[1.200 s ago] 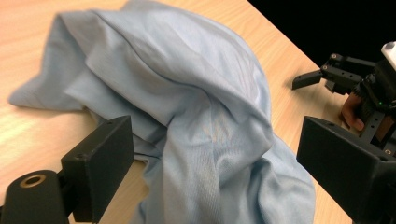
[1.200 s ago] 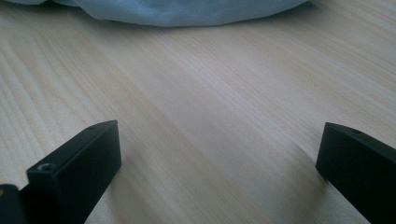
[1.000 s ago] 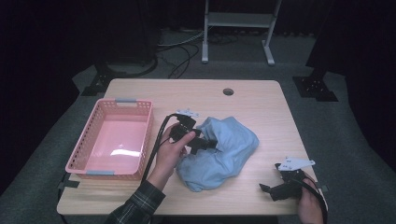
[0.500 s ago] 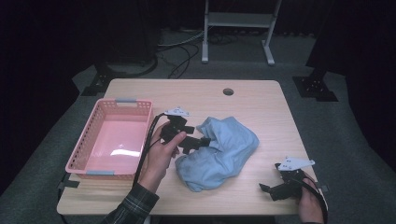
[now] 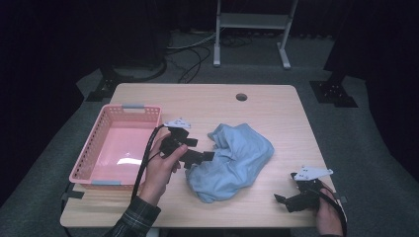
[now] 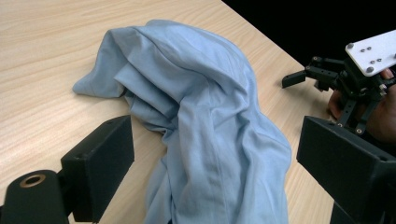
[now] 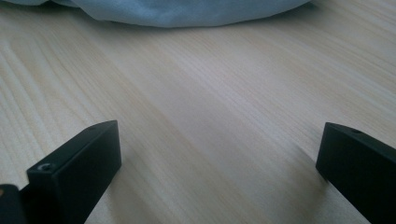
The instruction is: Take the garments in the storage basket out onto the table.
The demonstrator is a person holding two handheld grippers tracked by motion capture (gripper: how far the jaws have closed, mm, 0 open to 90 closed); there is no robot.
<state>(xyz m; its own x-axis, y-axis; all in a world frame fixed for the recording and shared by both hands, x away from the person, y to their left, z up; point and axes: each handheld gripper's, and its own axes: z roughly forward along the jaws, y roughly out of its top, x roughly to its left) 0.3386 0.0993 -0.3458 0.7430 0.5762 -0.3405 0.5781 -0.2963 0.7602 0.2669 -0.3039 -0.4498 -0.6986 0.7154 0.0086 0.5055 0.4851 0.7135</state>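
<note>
Across the wooden table (image 5: 276, 106), the left gripper (image 5: 207, 156) has backed leftward off the crumpled blue cloth (image 5: 236, 160), jaws spread and empty, so a fresh grasp seems due, while the right gripper (image 5: 282, 200), also gaping, waits lower right.

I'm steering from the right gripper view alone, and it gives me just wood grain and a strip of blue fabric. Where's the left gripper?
Observer: The left gripper is at the left edge of the crumpled light blue cloth, with a fold lying between its jaws.
Operator: Is it gripping that fold?
Observer: No, the jaws are wide open and not pressing on the fabric.
Operator: Anything to drop it into?
Observer: A pink plastic basket sits left of the cloth and looks empty.
</note>
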